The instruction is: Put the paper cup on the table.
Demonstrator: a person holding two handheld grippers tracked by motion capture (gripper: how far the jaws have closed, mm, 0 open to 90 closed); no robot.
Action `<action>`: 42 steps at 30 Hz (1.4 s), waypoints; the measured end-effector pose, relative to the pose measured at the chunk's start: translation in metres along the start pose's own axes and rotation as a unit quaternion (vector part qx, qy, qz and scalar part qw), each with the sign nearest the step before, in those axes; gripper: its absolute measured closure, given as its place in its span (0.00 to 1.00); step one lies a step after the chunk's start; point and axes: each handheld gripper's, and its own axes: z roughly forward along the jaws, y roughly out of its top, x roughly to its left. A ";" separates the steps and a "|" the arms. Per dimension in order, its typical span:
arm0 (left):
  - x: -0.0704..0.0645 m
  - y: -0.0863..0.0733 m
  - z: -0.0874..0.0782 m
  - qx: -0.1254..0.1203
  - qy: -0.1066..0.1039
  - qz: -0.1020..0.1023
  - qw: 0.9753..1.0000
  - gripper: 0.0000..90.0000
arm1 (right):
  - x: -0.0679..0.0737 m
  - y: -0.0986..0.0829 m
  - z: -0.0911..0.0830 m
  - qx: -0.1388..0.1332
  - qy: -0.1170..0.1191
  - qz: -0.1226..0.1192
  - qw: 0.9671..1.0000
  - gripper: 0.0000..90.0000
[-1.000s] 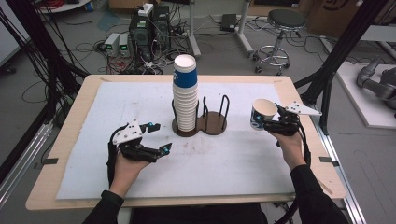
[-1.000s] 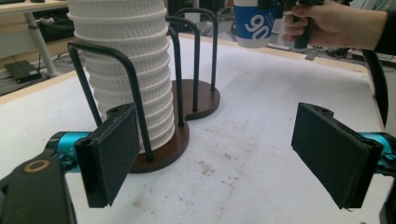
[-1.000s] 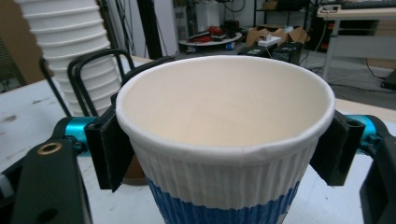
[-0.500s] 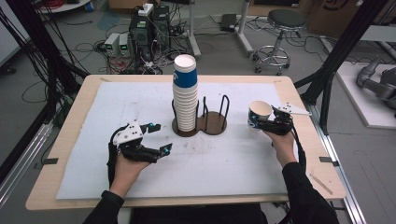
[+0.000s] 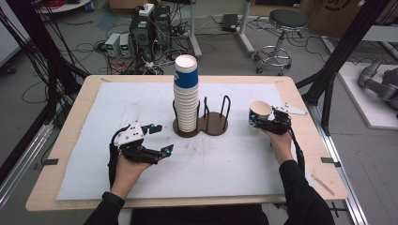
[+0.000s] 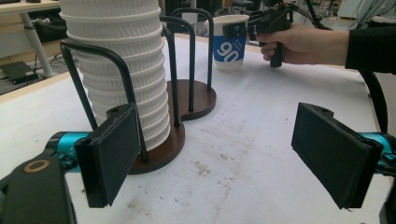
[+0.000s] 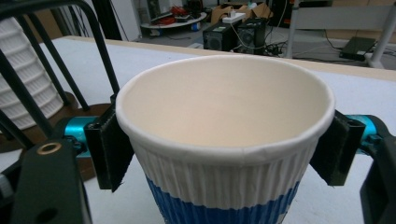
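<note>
The right gripper [image 5: 259,123] has a single paper cup [image 5: 259,112] clamped between its two black jaws, pads pressed to opposite sides of the ribbed white wall just under the rim, as the right gripper view makes plain. The cup has a blue band lower down and stands upright, mouth open to the ceiling, near the right edge of the tabletop [image 5: 70,122]; from the left gripper view its base seems to sit on the white mat [image 5: 141,98], though I can't be sure it bears any weight there. Just beside it, toward the middle of the tabletop, is a dark wooden cup holder [image 5: 213,124] with two round bays and black wire hoops. The left bay carries a tall stack of cups [image 5: 186,96]; the right bay, nearest the held cup, has nothing in it. Toward the front left corner, the left gripper [image 5: 157,139] hovers low with its jaws spread wide, holding nothing.
</note>
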 end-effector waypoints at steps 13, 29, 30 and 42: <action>-0.001 0.001 0.002 0.004 -0.004 0.002 1.000 0.17 | 0.003 0.000 -0.004 0.030 -0.018 -0.001 0.999 0.22; -0.002 0.001 0.003 0.005 -0.005 0.001 1.000 0.17 | 0.006 -0.003 -0.009 0.039 -0.033 -0.004 0.999 0.19; -0.001 0.001 0.003 0.005 -0.005 0.001 1.000 0.17 | 0.006 -0.003 -0.009 0.039 -0.033 0.000 0.999 0.18; -0.002 0.001 0.005 0.007 -0.011 0.001 1.000 0.17 | 0.011 -0.005 -0.009 0.054 -0.048 -0.013 0.997 0.17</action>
